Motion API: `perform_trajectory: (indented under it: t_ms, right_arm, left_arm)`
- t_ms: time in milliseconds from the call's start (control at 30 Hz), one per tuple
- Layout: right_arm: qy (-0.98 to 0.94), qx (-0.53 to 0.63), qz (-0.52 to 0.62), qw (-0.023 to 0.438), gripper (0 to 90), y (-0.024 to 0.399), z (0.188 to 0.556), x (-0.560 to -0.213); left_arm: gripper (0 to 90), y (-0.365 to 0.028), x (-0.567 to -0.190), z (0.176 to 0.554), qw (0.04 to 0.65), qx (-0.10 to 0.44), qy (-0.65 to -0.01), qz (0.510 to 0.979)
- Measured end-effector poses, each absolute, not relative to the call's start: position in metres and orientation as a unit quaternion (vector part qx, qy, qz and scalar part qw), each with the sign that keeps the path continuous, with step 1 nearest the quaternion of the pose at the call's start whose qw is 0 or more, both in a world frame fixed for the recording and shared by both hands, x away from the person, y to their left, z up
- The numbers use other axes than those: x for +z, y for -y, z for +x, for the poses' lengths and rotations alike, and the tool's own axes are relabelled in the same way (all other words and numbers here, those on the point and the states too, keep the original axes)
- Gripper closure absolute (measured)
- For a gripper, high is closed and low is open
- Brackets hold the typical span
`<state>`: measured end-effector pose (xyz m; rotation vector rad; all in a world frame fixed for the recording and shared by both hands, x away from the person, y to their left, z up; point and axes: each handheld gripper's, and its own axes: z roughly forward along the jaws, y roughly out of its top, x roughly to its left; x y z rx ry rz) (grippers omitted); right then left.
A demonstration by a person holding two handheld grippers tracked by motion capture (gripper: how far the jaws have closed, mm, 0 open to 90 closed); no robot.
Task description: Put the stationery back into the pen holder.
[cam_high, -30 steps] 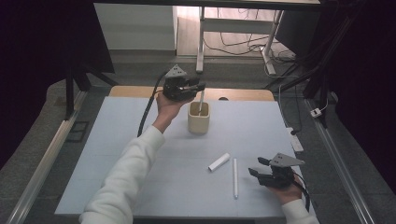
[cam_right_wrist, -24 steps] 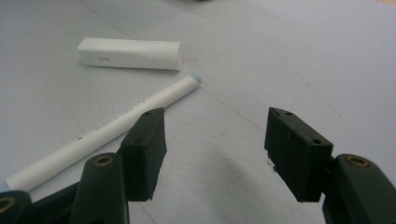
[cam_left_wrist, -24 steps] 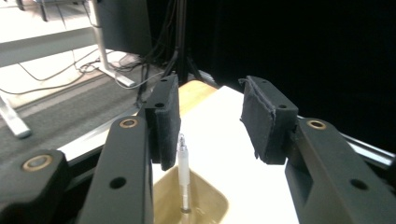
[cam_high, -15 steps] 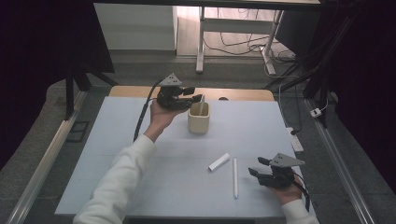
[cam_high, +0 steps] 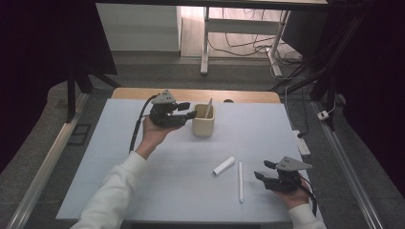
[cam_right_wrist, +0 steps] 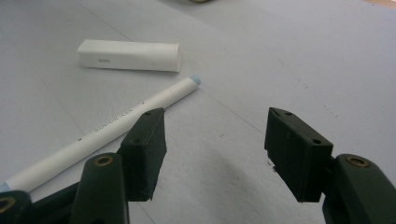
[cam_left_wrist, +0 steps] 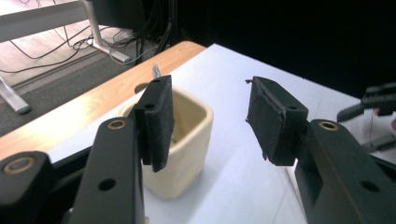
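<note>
A beige cup [cam_high: 203, 125] stands at the back of the mat with a thin white stick [cam_high: 208, 108] leaning in it. My left gripper [cam_high: 186, 110] hovers just left of the cup, pointing at it. Its jaws have just been opening and stand open with nothing between them. In the left gripper view the cup [cam_left_wrist: 187, 135] shows partly behind the left jaw of that gripper [cam_left_wrist: 210, 86]. My right gripper [cam_high: 262, 170] rests open near the front right. A long white pen [cam_right_wrist: 140, 114] and a short white block [cam_right_wrist: 128, 56] lie ahead of the right gripper [cam_right_wrist: 215, 116].
A light blue-grey mat [cam_high: 143, 191] covers the table, with a wooden strip [cam_high: 138, 93] along its back edge. The pen [cam_high: 240, 181] and the block [cam_high: 224, 165] lie between the two hands. Desk legs and cables [cam_high: 267, 52] stand on the floor beyond.
My left gripper has drawn back from above the cup to its left side and sunk a little. The stick stays in the cup. The right gripper has kept still.
</note>
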<state>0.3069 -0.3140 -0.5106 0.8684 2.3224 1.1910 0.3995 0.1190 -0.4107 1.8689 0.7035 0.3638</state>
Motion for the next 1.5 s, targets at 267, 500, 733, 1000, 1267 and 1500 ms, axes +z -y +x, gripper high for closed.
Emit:
perform_trajectory:
  t_ms: [267, 500, 733, 1000, 1267, 1500]
  right_arm:
    - [-0.828, 0.424, 0.311, 0.195, 38.5, 0.314, 0.307, -0.51]
    - [-0.826, 0.422, 0.313, 0.201, 38.5, 0.314, 0.306, -0.51]
    - [-0.826, 0.425, 0.313, 0.198, 38.4, 0.315, 0.306, -0.51]
    - [-0.826, 0.426, 0.312, 0.196, 38.4, 0.315, 0.307, -0.509]
    - [-0.826, 0.424, 0.313, 0.2, 38.0, 0.315, 0.306, -0.508]
    - [-0.825, 0.425, 0.315, 0.199, 37.6, 0.313, 0.307, -0.506]
  left_arm:
    - [48.2, -0.137, -0.427, 0.379, 0.521, 0.149, -0.299, 0.785]
    - [44.4, -0.146, -0.441, 0.365, 0.505, 0.143, -0.306, 0.794]
    - [40.5, -0.153, -0.448, 0.349, 0.487, 0.146, -0.309, 0.804]
    - [37.6, -0.166, -0.456, 0.326, 0.467, 0.149, -0.317, 0.812]
    - [36.4, -0.186, -0.465, 0.299, 0.455, 0.149, -0.331, 0.813]
    - [35.8, -0.203, -0.472, 0.279, 0.451, 0.151, -0.346, 0.809]
